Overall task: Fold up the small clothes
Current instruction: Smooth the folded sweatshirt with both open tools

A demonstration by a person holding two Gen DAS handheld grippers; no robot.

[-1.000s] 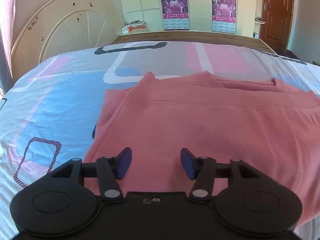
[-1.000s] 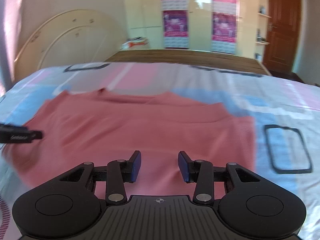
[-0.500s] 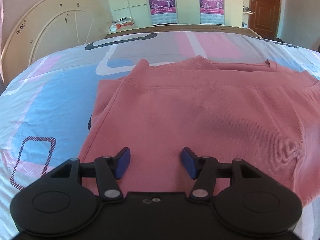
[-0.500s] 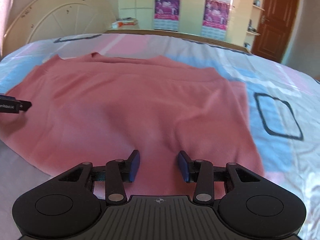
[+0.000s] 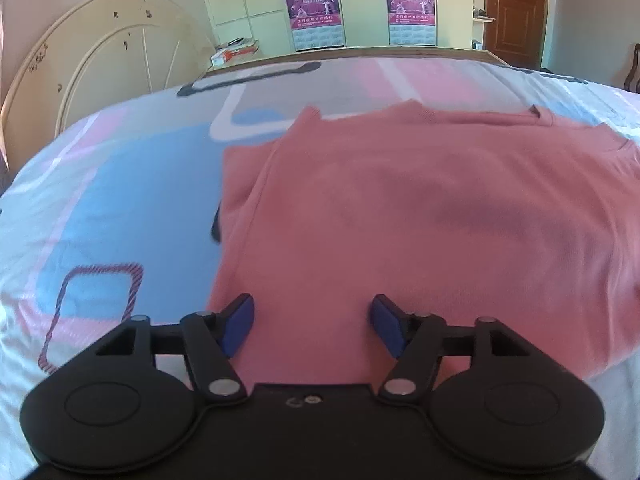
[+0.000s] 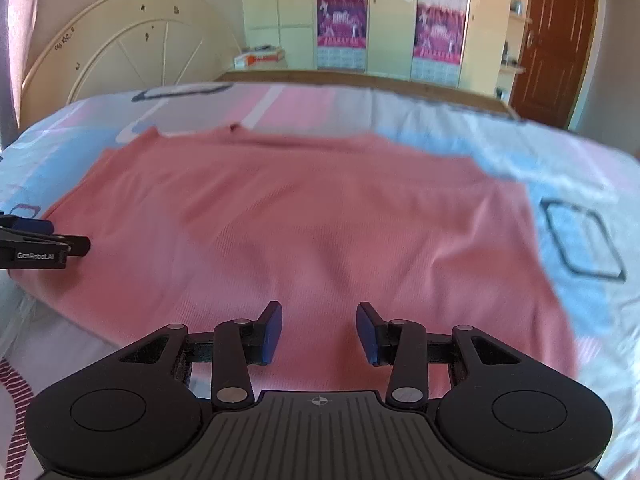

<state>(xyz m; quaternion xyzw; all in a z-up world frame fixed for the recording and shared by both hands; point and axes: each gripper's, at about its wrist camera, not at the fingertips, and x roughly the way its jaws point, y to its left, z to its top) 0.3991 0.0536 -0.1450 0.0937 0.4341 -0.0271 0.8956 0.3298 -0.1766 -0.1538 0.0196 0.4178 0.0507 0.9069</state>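
Observation:
A salmon-pink garment (image 5: pixel 400 216) lies spread on the bed, folded over so one layer covers another, with a collar edge at its far side. It also shows in the right wrist view (image 6: pixel 304 220). My left gripper (image 5: pixel 312 328) is open and empty, just over the garment's near left edge. My right gripper (image 6: pixel 319 330) is open and empty, over the garment's near edge further right. The left gripper's fingers (image 6: pixel 44 240) show at the left border of the right wrist view, at the garment's left edge.
The bed has a sheet (image 5: pixel 100 200) patterned in blue, pink and white. A round cream tabletop (image 5: pixel 100 72) leans on the wall behind. A wooden headboard (image 6: pixel 360 80), a wardrobe with posters (image 5: pixel 360 0) and a brown door (image 5: pixel 516 12) stand beyond.
Both grippers have drawn back toward the near edge of the garment and stayed open. The garment lies as before.

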